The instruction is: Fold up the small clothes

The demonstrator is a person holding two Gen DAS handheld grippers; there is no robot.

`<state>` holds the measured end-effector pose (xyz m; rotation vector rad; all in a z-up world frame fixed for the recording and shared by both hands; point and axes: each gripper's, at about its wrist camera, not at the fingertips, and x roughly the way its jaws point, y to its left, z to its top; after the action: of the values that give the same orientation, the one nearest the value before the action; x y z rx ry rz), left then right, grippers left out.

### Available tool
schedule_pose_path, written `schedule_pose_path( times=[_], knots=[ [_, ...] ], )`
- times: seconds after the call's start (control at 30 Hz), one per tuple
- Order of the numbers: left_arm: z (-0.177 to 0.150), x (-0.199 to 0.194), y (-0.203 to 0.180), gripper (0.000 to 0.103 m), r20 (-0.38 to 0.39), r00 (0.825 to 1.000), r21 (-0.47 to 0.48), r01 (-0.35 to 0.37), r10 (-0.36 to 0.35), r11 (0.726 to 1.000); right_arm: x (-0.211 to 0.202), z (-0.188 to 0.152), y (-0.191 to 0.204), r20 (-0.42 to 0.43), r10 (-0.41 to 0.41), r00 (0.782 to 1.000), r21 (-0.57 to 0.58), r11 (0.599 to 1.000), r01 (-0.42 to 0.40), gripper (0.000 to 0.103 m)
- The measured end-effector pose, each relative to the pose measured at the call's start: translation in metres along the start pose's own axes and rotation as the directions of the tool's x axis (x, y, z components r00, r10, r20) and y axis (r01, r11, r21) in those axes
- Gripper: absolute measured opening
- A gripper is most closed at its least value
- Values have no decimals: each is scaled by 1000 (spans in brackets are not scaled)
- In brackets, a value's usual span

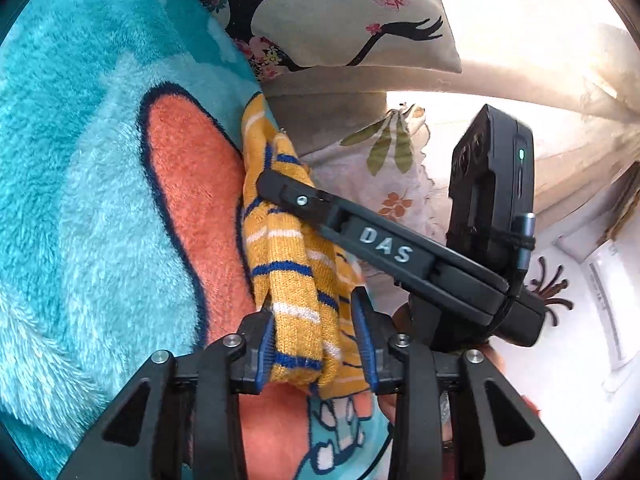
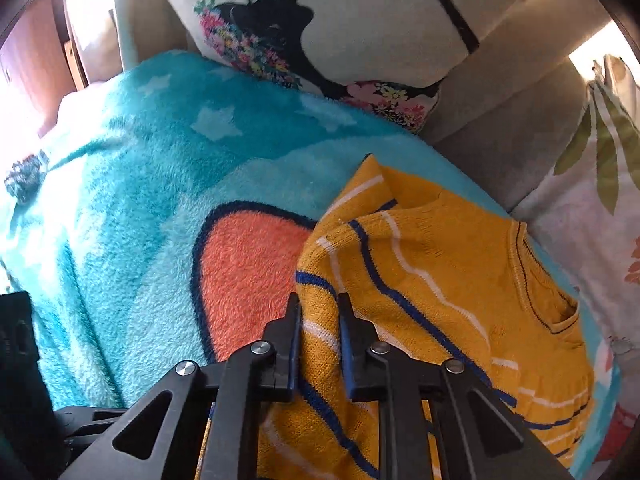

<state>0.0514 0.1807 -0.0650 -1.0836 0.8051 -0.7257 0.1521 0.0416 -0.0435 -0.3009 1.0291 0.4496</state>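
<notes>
A small yellow knit sweater with blue and white stripes lies on a turquoise fleece blanket with an orange patch. My right gripper is shut on a bunched fold of the sweater near its left edge. My left gripper is shut on another bunched part of the sweater, held between its blue pads. The right gripper's black body crosses the left wrist view, its finger on the sweater.
The blanket covers a beige sofa. A cushion with a black silhouette print leans at the back. A floral cloth lies to the right. White floor shows beyond the sofa's edge.
</notes>
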Motion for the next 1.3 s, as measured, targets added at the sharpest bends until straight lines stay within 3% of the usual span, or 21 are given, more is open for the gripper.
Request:
schedule_pose_path(
  times=[0.07,0.23,0.4,0.5,0.6,0.7,0.73,0.83,0.9,0.93,0.97,1.03,1.13,1.17,1.2,1.23,1.27,1.3],
  knots=[
    [1,-1,5,38,-9,998,-35,68,-68,997,-20,-5,-27,58,76,995,83,993,-80,16],
    [-4,5,-2,45,-29,999,7,-29,30,1000,-68,-35,-102,199,138,970,240,953,-185,15],
    [-6,19,-10,45,-63,991,63,-110,114,992,-98,-102,-194,259,96,961,401,894,-197,14],
    [-6,27,-14,47,-67,985,53,-153,157,987,-107,-150,-253,274,73,959,519,828,-211,13],
    [-15,41,-28,52,-99,983,39,-153,156,988,-104,-194,-302,271,54,961,609,764,-214,13],
    [-31,63,-53,52,-142,962,121,-218,234,968,-98,-224,-328,282,94,955,647,716,-262,14],
    [-37,74,-64,52,-158,950,165,-244,270,956,-100,-232,-334,279,71,958,661,709,-245,14],
    [-57,105,-89,52,-176,913,296,-308,369,904,-122,-248,-343,289,-22,957,676,713,-188,17],
    [-66,123,-100,52,-174,895,360,-330,410,873,-142,-252,-340,335,-23,942,649,730,-212,18],
    [-71,129,-104,52,-169,889,381,-339,426,860,-153,-250,-333,360,-13,933,620,750,-229,22],
    [-75,133,-107,52,-166,887,393,-342,431,854,-159,-248,-325,373,2,928,594,767,-241,38],
    [-83,139,-113,52,-164,887,401,-341,433,850,-164,-243,-307,390,49,920,546,792,-273,60],
    [-91,142,-121,52,-151,883,418,-350,444,839,-155,-237,-278,391,88,916,488,824,-287,60],
    [-92,143,-124,52,-147,882,422,-354,449,834,-149,-236,-268,380,90,921,466,841,-274,59],
    [-92,143,-126,52,-143,879,426,-360,454,830,-142,-234,-261,358,84,930,447,859,-249,48],
    [-92,143,-128,52,-137,877,429,-366,460,826,-131,-232,-255,325,92,941,430,872,-234,30],
    [-91,142,-131,52,-130,876,431,-372,465,822,-122,-233,-254,301,130,945,429,866,-256,6],
    [-90,141,-134,52,-125,875,435,-375,467,819,-117,-236,-256,301,160,940,444,849,-286,5]
  ],
)
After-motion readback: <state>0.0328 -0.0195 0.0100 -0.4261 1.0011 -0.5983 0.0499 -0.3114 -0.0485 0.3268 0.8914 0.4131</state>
